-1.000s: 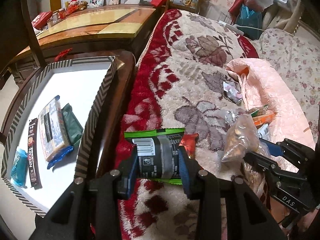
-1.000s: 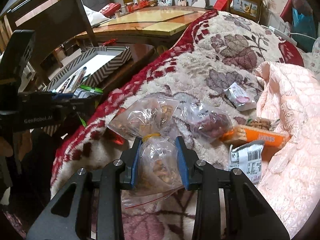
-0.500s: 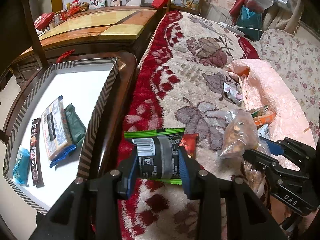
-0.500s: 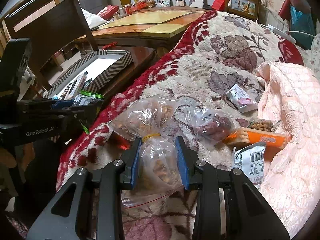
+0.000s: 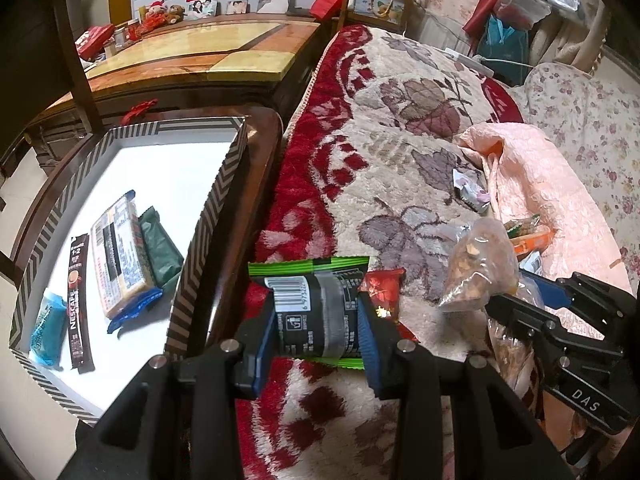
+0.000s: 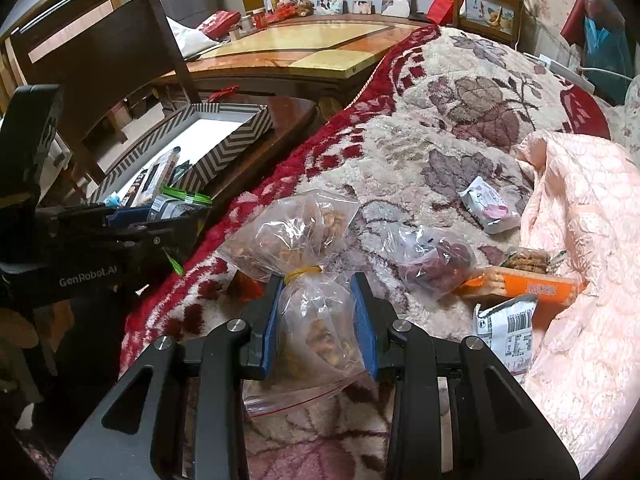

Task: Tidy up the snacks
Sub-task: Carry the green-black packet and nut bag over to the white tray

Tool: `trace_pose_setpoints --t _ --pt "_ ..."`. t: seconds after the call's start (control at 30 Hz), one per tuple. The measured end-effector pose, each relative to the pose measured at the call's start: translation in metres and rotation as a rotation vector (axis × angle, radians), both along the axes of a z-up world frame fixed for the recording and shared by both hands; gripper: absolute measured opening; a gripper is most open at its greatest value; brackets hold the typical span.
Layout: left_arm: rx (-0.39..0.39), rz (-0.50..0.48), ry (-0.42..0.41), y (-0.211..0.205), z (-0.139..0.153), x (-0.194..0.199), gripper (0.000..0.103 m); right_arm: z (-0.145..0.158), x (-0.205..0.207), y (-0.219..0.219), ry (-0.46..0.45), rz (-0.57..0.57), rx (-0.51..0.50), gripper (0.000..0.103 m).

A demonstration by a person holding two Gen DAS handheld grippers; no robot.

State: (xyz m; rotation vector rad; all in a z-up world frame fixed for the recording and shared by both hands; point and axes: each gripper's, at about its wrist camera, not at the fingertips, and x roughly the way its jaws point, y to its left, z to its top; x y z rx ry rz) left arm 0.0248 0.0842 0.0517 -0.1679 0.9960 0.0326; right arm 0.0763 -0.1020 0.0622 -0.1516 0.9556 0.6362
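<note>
My left gripper (image 5: 316, 326) is shut on a black snack packet with green ends (image 5: 314, 312), held above the red and cream blanket (image 5: 400, 160). A small red packet (image 5: 382, 292) lies just behind it. To the left stands a white tray with a zigzag rim (image 5: 208, 208), holding a biscuit pack (image 5: 116, 256), a green packet (image 5: 160, 248), a coffee stick (image 5: 78, 300) and a blue packet (image 5: 46, 328). My right gripper (image 6: 320, 320) is shut on a clear bag of nuts (image 6: 316, 320) tied with a yellow band. That bag (image 5: 476, 268) also shows in the left wrist view.
On the blanket to the right lie a bag of red dates (image 6: 436, 260), an orange cracker pack (image 6: 524, 286), a white barcode packet (image 6: 506, 332) and a pale pink-printed packet (image 6: 488, 204). A pink quilt (image 6: 580, 240) covers the right side. A wooden table (image 6: 304, 46) and chair (image 6: 100, 52) stand behind.
Both views have shifted slightly, the tray showing a little farther right in the left wrist view. Both grips are unchanged.
</note>
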Motion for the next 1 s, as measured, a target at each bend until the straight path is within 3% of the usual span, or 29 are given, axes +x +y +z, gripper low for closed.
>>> trace_pose_setpoints --t 0.53,1.0 --pt "0.002 0.044 -0.018 0.016 0.005 -0.005 0.039 0.01 0.001 0.027 -0.01 0.039 -0.001 0.032" --pt "0.007 0.133 -0.032 0.058 0.007 -0.014 0.039 0.014 0.002 0.07 -0.009 0.115 -0.014 0.032"
